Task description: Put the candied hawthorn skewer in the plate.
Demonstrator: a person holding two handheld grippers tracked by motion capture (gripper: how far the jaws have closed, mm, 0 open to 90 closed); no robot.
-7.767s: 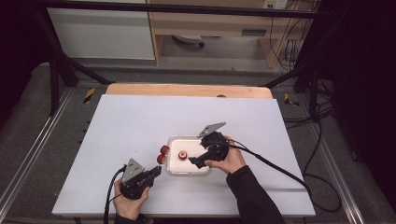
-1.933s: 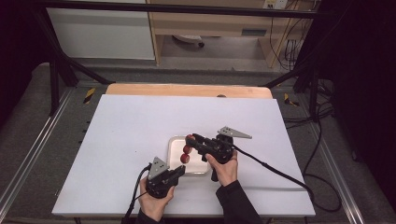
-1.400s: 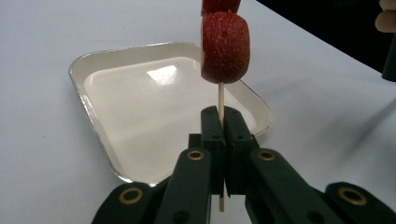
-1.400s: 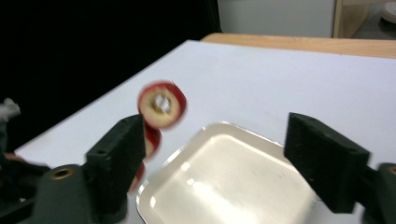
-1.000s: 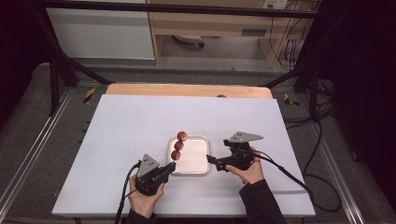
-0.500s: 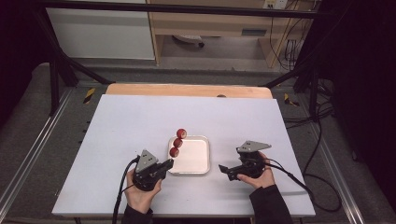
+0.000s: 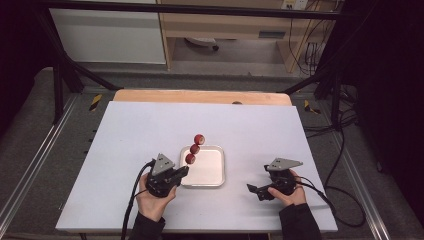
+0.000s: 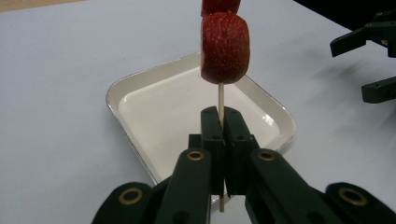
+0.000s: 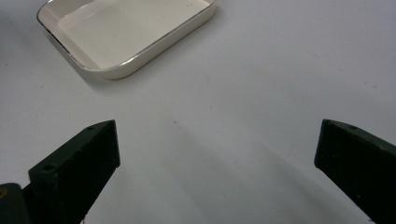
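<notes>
L gripper [image 7: 176,173], fingers clamped on a skewer [image 8: 221,95] w/ three strawberries [image 7: 194,148], holds it upright over the tray's [image 7: 216,175] near-left edge; R gripper [image 7: 260,191], fingers wide apart & empty, rests on the surface [image 7: 125,130] at right; threading looks done, next: lay skewer in tray.

Bright even light, soft shadows

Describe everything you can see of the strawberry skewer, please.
The strawberry skewer is a thin pale wooden stick carrying three red strawberry pieces in a row. It stands raised above the near left corner of the white tray, touching nothing on the table. The left gripper is shut on its bare lower end, and a short tip shows below the jaws.
</notes>
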